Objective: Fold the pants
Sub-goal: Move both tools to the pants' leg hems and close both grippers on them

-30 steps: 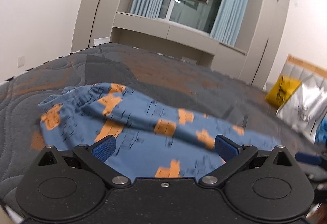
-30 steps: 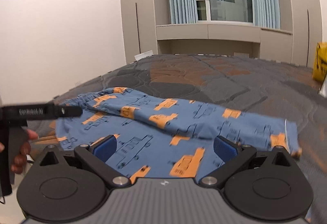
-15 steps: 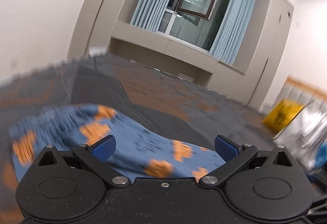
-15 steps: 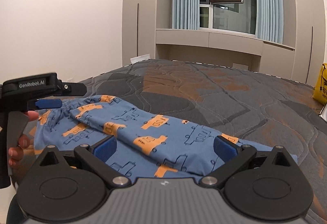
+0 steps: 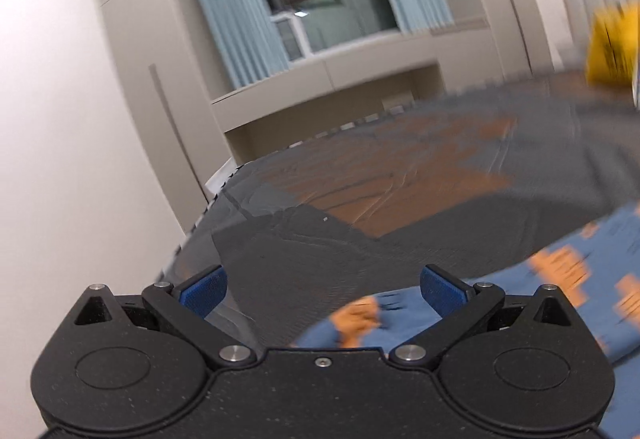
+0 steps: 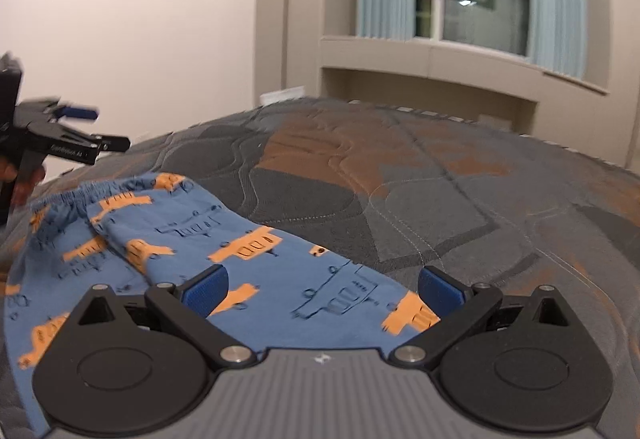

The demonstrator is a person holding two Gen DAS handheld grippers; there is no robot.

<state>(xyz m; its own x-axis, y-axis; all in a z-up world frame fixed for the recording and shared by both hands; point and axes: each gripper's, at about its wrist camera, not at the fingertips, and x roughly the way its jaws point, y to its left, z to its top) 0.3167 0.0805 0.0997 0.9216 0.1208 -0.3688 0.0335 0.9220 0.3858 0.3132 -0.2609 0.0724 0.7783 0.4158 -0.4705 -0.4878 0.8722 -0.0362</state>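
Blue pants with orange truck prints [image 6: 224, 239] lie folded lengthwise on the grey quilted bed [image 6: 440, 199], waistband at the left. My right gripper [image 6: 320, 287] hovers open over the middle of the pants, nothing between its blue pads. In the left wrist view, which is blurred, the pants [image 5: 560, 279] show only at the lower right. My left gripper [image 5: 322, 289] is open above the bed's corner [image 5: 224, 207], beside the waistband end. The left gripper [image 6: 76, 115] also appears at the far left of the right wrist view, held by a hand [image 6: 20, 183].
The bed's left edge [image 5: 188, 239] drops off near a white wall. A yellow bag [image 5: 612, 47] sits at the far right of the bed. Beige cabinets and a window bench [image 6: 460, 59] stand beyond the bed's far edge.
Both grippers have swung left. The left one has turned away from the pants toward the bed's corner and risen. The right one has come closer over the pants. Both stayed open.
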